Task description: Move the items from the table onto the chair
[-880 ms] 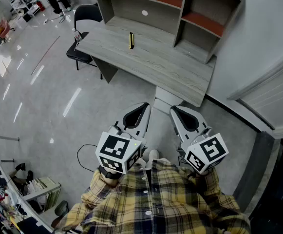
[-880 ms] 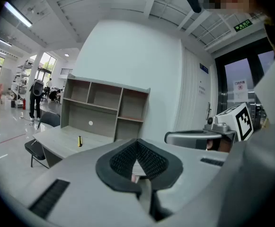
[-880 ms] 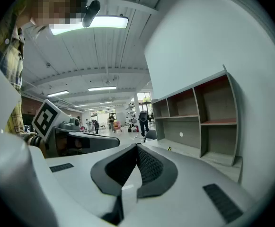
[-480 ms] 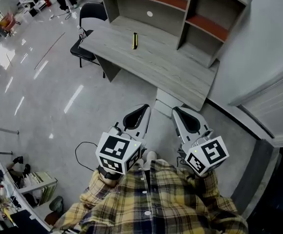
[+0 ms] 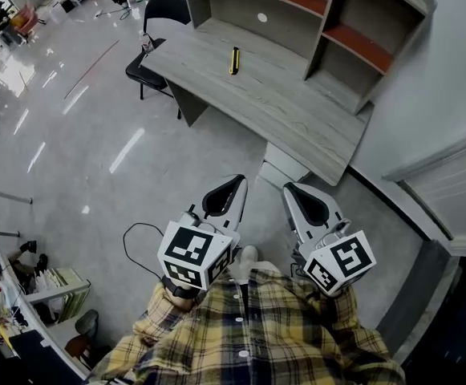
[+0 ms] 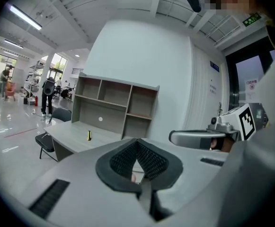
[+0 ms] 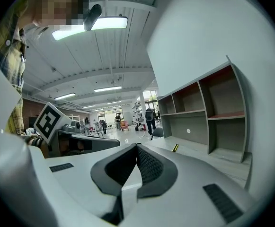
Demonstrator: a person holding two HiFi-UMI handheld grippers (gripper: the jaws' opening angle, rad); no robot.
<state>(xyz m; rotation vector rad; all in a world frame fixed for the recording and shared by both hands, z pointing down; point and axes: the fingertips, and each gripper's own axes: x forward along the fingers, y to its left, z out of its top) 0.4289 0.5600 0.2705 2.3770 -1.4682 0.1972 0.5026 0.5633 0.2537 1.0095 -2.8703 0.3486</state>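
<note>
The person stands on the grey floor [image 5: 136,151], well apart from the table [image 5: 289,107]. Both tools are held close to the body, side by side, above the yellow check shirt [image 5: 257,335].

L gripper [image 5: 238,180]: fingers [image 6: 149,157] shut tip to tip, nothing btw them. R gripper [image 5: 287,188]: fingers [image 7: 149,167] shut too, nothing held. Each has its marker cube at the back.

The task's thing, a small yellow & black item [image 5: 234,60], lies on the table top, near the back, just in front of the shelf unit [image 5: 297,10] that stands on the table. It's far from both grippers.

The black chair [image 5: 146,74] stands at the table's left end, seat partly under the corner. A small bottle [image 5: 145,42] stands by that corner; can't tell if it's on the table or the chair.

A thin black cable [image 5: 136,243] lies on the floor near the L gripper.
</note>
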